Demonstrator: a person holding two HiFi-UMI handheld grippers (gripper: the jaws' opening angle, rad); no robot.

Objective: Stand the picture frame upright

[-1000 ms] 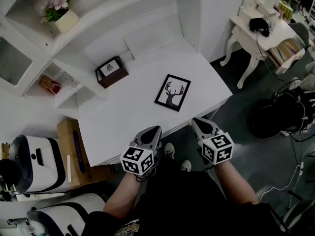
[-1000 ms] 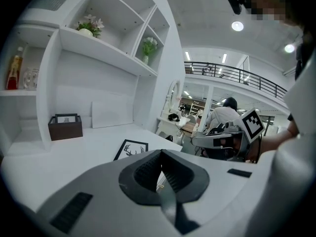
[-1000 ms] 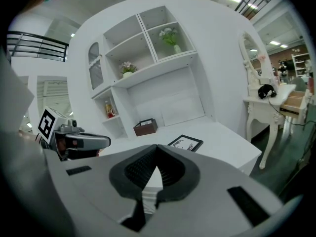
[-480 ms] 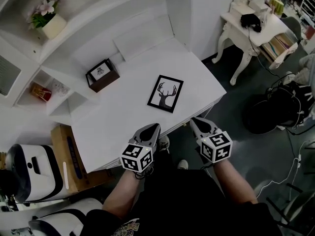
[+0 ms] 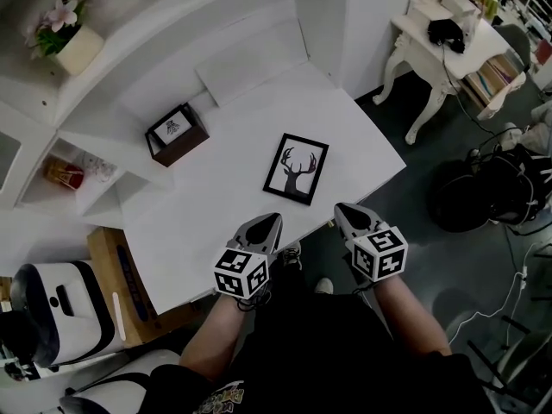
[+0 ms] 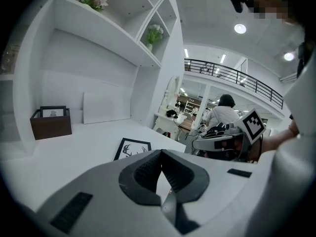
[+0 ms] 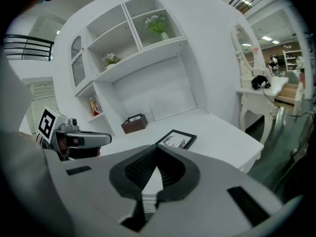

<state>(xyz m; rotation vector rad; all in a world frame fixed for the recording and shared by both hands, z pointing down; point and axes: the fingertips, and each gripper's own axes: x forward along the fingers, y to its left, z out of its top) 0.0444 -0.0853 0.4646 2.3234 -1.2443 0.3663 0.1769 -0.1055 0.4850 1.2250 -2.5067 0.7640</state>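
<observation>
A black picture frame (image 5: 297, 168) with a deer-antler print lies flat on the white desk (image 5: 224, 205), near its front right part. It also shows in the left gripper view (image 6: 132, 148) and the right gripper view (image 7: 177, 138). My left gripper (image 5: 269, 222) hovers at the desk's front edge, shut and empty, just in front of the frame. My right gripper (image 5: 344, 213) is level with it, off the desk's front right edge, also shut with nothing in it. Neither touches the frame.
A brown box (image 5: 176, 133) with a small card stands at the desk's back left. A white panel (image 5: 250, 69) leans against the back wall. Shelves with a flower pot (image 5: 69, 41) rise on the left. A small white side table (image 5: 453, 46) stands to the right.
The view has shifted a little, so the frame sits slightly nearer my grippers. Both grippers stay shut at the desk's front edge.
</observation>
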